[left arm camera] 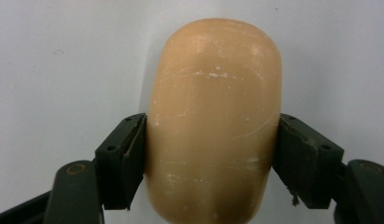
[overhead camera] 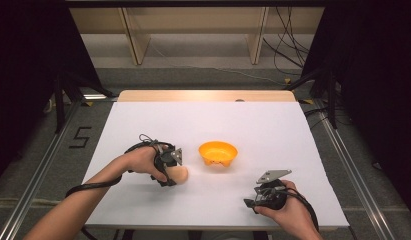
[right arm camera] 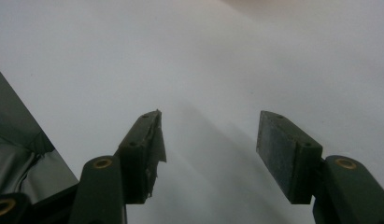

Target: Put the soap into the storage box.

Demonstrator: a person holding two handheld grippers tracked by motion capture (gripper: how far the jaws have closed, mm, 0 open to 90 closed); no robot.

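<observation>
A tan, rounded, bread-like loaf [left arm camera: 213, 121] lies on the white table sheet, and my left gripper [left arm camera: 210, 158] is shut on it, one pad pressed against each side. From above, the loaf [overhead camera: 180, 174] pokes out to the right of my left gripper [overhead camera: 172, 170], just left of an orange bowl [overhead camera: 218, 152] that stands near the table's middle. My right gripper [overhead camera: 254, 201] rests near the front right of the table. Its jaws [right arm camera: 208, 144] stand open over bare white sheet with nothing between them.
The white sheet [overhead camera: 203, 125] covers the table, with a wooden strip [overhead camera: 203, 95] along the far edge. The front edge runs close under both hands. Dark stands and cables flank the table on the floor.
</observation>
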